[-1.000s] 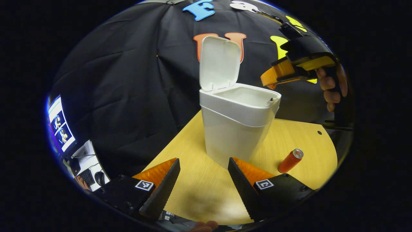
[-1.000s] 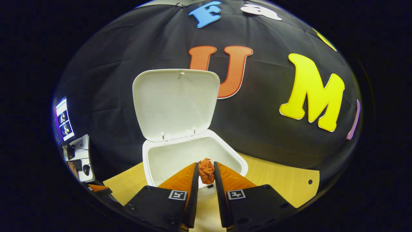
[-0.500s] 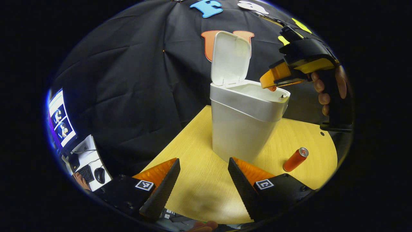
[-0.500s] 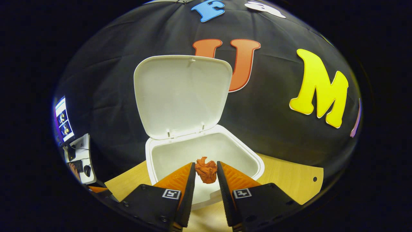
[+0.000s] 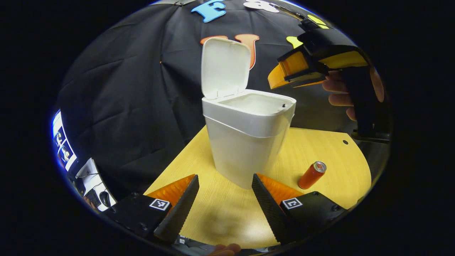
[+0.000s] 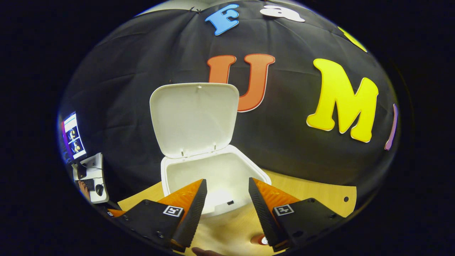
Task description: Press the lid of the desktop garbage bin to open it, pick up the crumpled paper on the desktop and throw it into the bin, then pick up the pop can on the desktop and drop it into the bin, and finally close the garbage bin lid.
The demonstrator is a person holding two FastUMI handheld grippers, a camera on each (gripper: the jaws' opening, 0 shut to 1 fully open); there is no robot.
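Now: bin (image 5: pixel 249 142) stands with lid (image 5: pixel 224 67) up. Right gripper (image 6: pixel 224 199) hovers above the bin's near rim, jaws spread, nothing between them. Paper can't be seen; likely inside the bin. Next item is the can (image 5: pixel 311 175), lying on its side on the surface (image 5: pixel 220 217), just beyond and right of the left gripper (image 5: pixel 224 202), whose jaws are also apart and empty. Can's long axis runs diagonally, top end pointing away and rightward. Left gripper looks nearer; right sits higher, over the bin.
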